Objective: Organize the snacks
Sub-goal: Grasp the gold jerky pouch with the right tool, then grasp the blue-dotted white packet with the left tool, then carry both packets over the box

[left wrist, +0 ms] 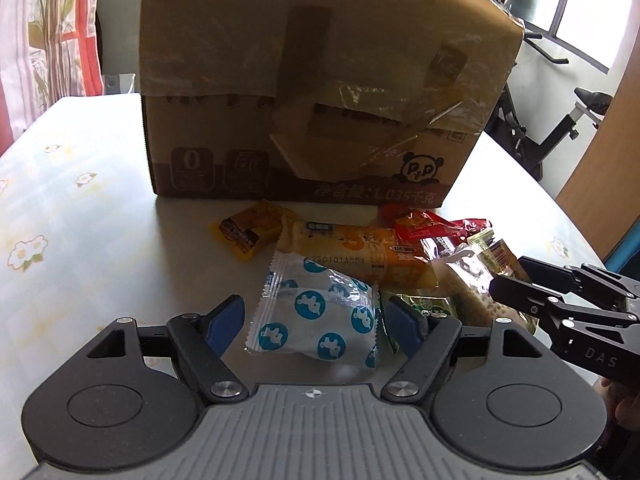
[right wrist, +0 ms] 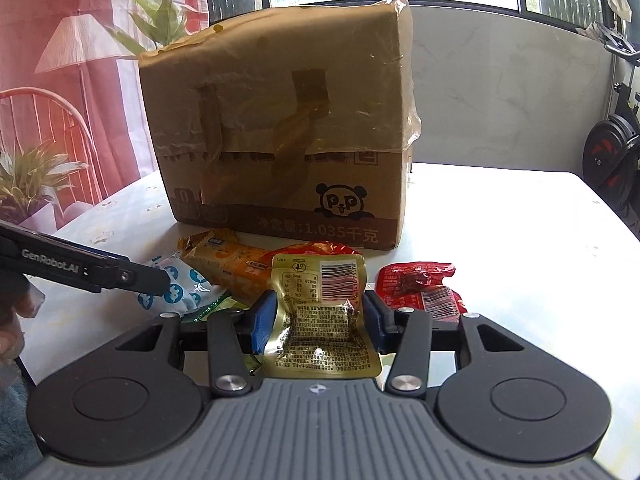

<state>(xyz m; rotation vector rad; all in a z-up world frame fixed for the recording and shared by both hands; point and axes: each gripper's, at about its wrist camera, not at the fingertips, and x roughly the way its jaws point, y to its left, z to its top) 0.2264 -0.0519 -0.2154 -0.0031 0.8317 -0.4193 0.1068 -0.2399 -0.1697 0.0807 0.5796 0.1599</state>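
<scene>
Snack pile on white flower-print tablecloth, just in front of tall brown cardboard box with panda logo and peeling clear tape.

Left gripper: blue pads spread either side of white crinkle-edged packet with blue round animal prints. Packet lying between the pads; far pad close against its edge, near pad apart. Not gripping — jaws open around it.

Right gripper: blue pads clamped on gold foil pouch with barcode and printed label. Pouch pinched in at the middle, crumpled, upper end standing up ahead of the pads. Held firmly.

Behind white packet: long orange biscuit sleeve lying across, small yellow-orange wrapped square off its left end, near the box's base. Green wrapper partly under the sleeve and the left gripper's far finger. Red foil packet flat on the cloth, just right of the gold pouch, apart from the rest of the pile. A second red wrapper behind the pouch, close to the box.

Part of a hand visible at left edge of right wrist view.

Background: red curtain, potted plants, exercise bike.
</scene>
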